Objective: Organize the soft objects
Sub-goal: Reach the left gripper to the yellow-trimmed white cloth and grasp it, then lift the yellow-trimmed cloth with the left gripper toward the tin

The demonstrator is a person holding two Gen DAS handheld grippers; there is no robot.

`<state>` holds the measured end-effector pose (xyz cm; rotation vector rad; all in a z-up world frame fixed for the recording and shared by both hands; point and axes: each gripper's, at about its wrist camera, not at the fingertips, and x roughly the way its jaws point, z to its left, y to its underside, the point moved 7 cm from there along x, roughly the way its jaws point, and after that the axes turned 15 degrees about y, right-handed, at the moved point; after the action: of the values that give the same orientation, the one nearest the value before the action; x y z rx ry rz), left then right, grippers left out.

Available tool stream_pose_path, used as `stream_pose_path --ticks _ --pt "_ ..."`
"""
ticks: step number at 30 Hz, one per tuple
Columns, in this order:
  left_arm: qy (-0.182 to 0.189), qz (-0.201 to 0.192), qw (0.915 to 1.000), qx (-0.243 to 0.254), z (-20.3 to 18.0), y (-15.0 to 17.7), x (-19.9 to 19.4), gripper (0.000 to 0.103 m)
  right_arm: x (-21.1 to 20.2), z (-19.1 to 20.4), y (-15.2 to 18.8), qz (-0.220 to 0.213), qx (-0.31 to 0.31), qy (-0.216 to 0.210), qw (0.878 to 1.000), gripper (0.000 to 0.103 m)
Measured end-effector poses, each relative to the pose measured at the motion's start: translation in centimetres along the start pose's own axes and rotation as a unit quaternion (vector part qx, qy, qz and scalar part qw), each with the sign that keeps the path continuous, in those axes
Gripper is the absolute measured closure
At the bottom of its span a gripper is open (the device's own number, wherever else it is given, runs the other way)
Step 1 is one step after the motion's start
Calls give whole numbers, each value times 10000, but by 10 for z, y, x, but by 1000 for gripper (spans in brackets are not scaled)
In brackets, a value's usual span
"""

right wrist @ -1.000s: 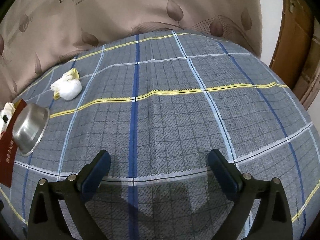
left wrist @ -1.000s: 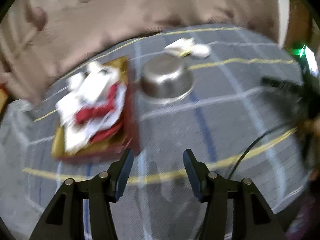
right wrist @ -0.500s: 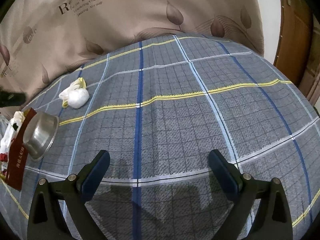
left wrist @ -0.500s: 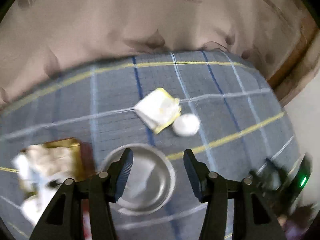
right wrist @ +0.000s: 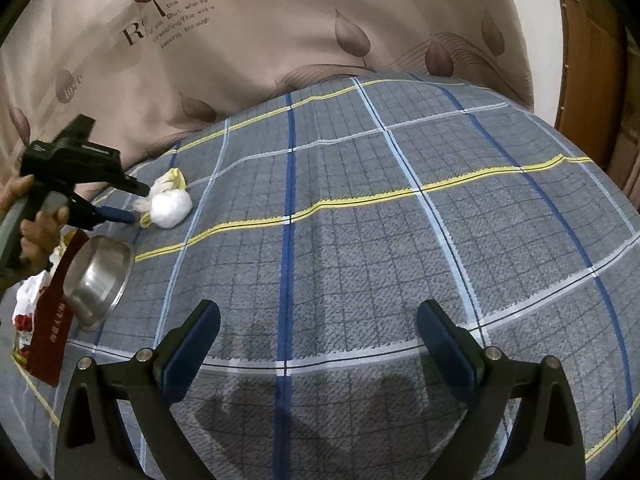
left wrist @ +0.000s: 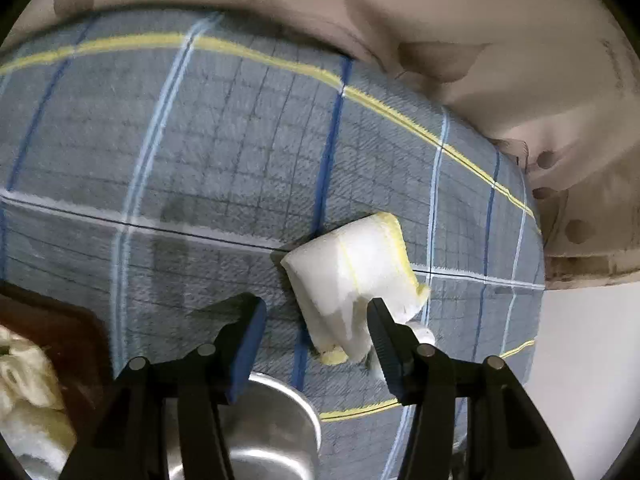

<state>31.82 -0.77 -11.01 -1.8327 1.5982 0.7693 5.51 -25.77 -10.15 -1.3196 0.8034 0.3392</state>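
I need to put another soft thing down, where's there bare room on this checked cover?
Free: the wide stretch ahead of the right gripper, out to the curtain. Crowded: the left edge, where the white-and-yellow cloth bundle, steel bowl, red tray and left gripper cluster.

Folded cloth (right wrist: 170,182) & soft ball (right wrist: 173,209) lie touching, far left on the bedspread (right wrist: 400,220). Metal bowl (right wrist: 98,280) sits nearer, w/ box (right wrist: 50,336) of cloths at its left.
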Motion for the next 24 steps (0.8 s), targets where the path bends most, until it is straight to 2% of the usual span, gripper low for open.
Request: stream_pose_path --ticks 4,7,9,11,12,13,17,20,22,24 --pt "336 -149 9992 -178 -3 -10 2 47 0 0 0 -17 43 -46 10000 5" --pt "747 -245 9953 -570 -7 -10 9 46 0 0 0 -24 62 -77 9999 5" --pt "861 -264 9944 -551 -12 -9 14 46 -1 0 0 -30 73 -87 9999 5" --pt "849 -251 9958 -252 -21 -9 18 48 -2 -1 -1 -40 125 -106 9999 5" --pt "748 -286 9967 -143 -24 -7 18 68 -2 -2 -1 -39 152 -108 9998 5" --pt "612 -282 9977 -38 -25 -6 20 79 -2 -3 -2 -39 179 -118 9998 5" --pt "508 -418 9978 77 -28 -3 20 80 -2 -3 -2 -40 223 -130 9997 5" --pt "455 -747 9954 377 -38 0 8 82 -3 -3 -3 -40 230 -135 9996 5" --pt "637 -973 9924 398 -45 2 -4 82 -2 -3 -3 -41 252 -150 9996 5" --pt "550 -1189 9901 506 -48 4 -20 82 -2 -5 -3 -40 291 -158 9994 5"
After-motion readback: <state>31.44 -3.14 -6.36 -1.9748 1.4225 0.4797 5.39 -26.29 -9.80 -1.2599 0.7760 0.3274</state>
